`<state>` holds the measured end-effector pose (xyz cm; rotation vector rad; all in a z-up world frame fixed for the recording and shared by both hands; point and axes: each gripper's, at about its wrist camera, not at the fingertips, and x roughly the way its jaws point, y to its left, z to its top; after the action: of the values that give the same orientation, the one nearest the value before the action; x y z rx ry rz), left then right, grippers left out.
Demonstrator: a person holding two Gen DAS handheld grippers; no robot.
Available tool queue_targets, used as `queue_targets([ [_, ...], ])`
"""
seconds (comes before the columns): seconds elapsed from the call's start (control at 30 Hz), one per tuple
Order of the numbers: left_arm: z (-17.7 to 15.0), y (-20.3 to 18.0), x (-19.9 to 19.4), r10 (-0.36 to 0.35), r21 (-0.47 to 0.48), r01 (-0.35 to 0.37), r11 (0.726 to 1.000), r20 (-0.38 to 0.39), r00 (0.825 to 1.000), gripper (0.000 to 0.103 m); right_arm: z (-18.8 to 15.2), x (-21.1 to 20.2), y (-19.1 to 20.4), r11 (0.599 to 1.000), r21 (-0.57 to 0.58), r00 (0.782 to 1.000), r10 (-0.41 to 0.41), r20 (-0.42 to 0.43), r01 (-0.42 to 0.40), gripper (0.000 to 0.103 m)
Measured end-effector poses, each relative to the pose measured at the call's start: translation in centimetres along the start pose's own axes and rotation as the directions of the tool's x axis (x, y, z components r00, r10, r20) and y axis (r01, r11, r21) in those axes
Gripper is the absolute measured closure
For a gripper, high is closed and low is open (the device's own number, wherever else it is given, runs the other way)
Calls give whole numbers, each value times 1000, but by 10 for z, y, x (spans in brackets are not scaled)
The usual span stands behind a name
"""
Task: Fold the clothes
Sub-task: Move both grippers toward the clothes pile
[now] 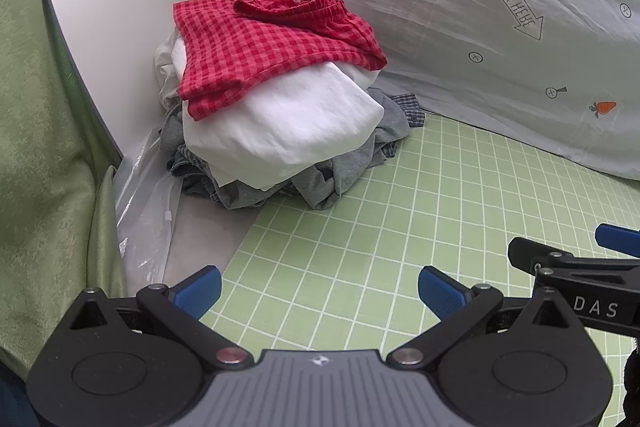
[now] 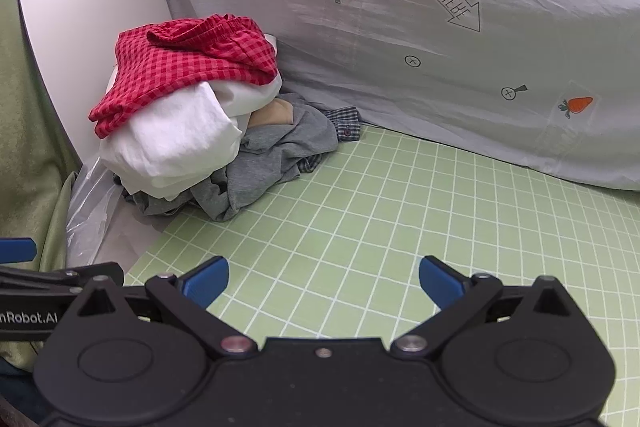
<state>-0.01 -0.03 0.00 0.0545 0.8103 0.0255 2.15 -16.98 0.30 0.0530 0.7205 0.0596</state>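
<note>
Counting two empty spread tongs (image 1: pixel 320 293) (image 2: pixel 324 283), one clothes pile (image 1: pixel 276 107).

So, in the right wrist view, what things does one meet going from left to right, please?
Green curtain → clear plastic bag → pile of clothes → green grid mat → grey carrot-print sheet.

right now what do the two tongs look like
The left tongs and right tongs match: black hinged linkage arms with silver pivot pins, blue ribbed pads. The left body has a grey ridged centre panel; the right is all black. White lettering marks the sides.
</note>
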Motion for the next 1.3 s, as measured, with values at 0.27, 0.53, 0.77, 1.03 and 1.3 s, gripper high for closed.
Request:
queue_targets([
  [0.27, -1, -4, 0, 6, 0, -6, 1000, 6, 1000, 0, -1, 1, -3, 1000, 3, 1000, -1, -2, 1, 0],
  [0.53, -3, -6, 4, 8, 4, -8, 1000, -2, 1000, 0, -2, 2, -5, 1000, 7, 1000, -2, -4, 2, 0],
  [0.77, -2, -6, 4, 6, 4, -6, 1000, -8, 1000, 0, -2, 2, -6, 1000, 6, 1000, -2, -7, 2, 0],
  [1.03, 1, -3, 6, 5, 2, -5, 1000, -17, 1000, 0, -2, 3, -6, 1000, 8, 1000, -4, -13, 4, 0],
  [1.3, 1, -3, 6, 4, 2, -4, 1000, -20, 1000, 0, -2, 4, -5, 1000, 6, 1000, -3, -20, 4, 0],
])
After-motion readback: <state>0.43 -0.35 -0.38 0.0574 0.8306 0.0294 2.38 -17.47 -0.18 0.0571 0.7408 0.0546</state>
